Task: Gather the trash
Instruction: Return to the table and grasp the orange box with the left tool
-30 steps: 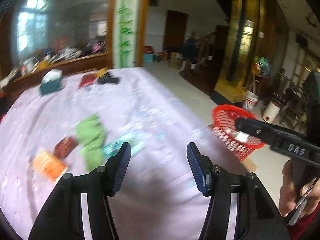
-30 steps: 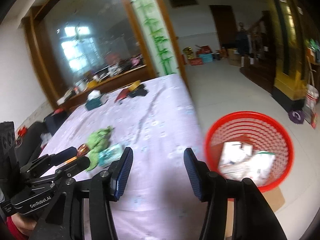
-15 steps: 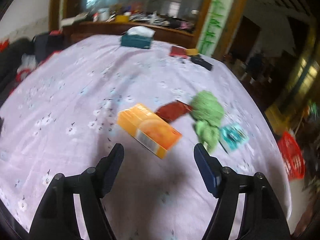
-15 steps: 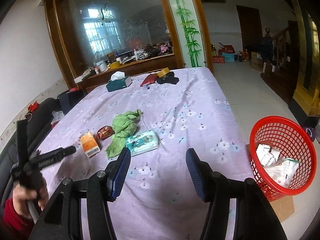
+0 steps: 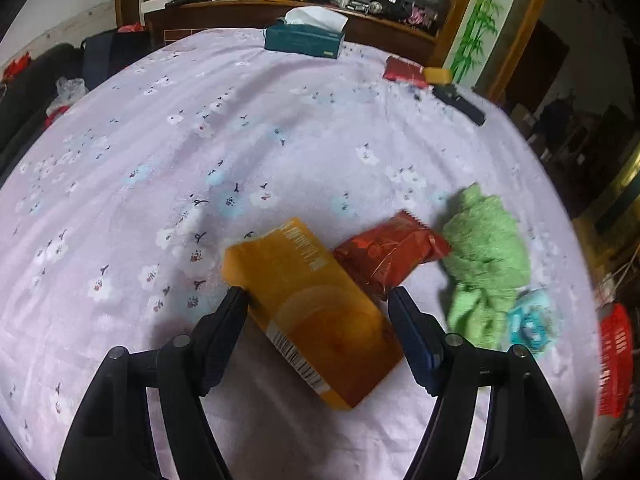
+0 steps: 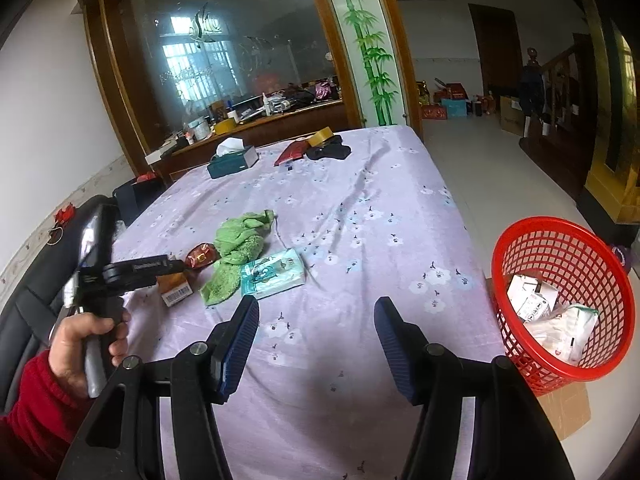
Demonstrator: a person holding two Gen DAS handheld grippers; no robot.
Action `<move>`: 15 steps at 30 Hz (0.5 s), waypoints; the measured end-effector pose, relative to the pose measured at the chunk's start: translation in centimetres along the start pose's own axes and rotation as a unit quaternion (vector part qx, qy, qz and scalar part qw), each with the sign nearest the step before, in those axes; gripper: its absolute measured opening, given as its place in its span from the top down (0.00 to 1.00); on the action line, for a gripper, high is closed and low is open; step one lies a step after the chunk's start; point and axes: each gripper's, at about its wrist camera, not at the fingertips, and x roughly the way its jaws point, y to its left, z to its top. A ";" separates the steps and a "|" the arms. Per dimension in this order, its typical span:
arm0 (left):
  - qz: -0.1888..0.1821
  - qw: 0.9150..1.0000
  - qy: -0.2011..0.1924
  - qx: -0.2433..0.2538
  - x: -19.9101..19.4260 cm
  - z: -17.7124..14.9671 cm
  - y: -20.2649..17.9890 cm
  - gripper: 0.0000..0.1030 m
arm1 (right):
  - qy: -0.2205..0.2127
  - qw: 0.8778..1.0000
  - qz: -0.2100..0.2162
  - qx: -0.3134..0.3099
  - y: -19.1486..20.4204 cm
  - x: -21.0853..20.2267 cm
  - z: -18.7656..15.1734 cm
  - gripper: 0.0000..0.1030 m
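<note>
An orange box (image 5: 316,312) lies flat on the lilac tablecloth (image 5: 200,152). My left gripper (image 5: 318,300) is open, its jaws on either side of the box, not closed on it. A red snack wrapper (image 5: 390,250) lies just past the box, then a green cloth (image 5: 484,256) and a teal tissue pack (image 5: 530,322). In the right wrist view my right gripper (image 6: 316,312) is open and empty above the near table edge. The left gripper (image 6: 176,267) reaches over the orange box (image 6: 175,290). A red basket (image 6: 560,300) holding trash stands on the floor at the right.
A dark teal tissue box (image 6: 233,162), a red packet (image 6: 292,152), a tape roll (image 6: 322,136) and a black item (image 6: 330,152) sit at the table's far end. A cluttered wooden counter (image 6: 260,118) lies behind. Black chairs (image 6: 44,264) stand on the left. Cardboard (image 6: 568,408) lies under the basket.
My left gripper swung from the basket side to the table and came down around the orange box. My right gripper pulled back from the basket and now faces the table.
</note>
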 end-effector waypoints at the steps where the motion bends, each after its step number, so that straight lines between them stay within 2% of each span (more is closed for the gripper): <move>1: 0.002 1.000 -0.005 0.008 0.1 0.0 -0.1 0.31 | 0.000 1.000 -0.001 0.001 -0.1 0.0 0.0 0.37; 3: 0.001 1.000 -0.010 0.020 0.0 0.0 0.0 0.31 | 0.002 1.000 -0.002 0.002 -0.1 0.2 0.1 0.37; 9: -0.021 0.998 -0.012 0.050 -1.4 -1.1 1.6 0.42 | 0.010 1.000 0.004 -0.002 0.7 0.8 0.8 0.37; 15: -0.031 0.997 -0.025 0.062 -2.1 -2.0 2.8 0.45 | 0.038 0.998 0.041 -0.013 3.4 3.5 2.4 0.37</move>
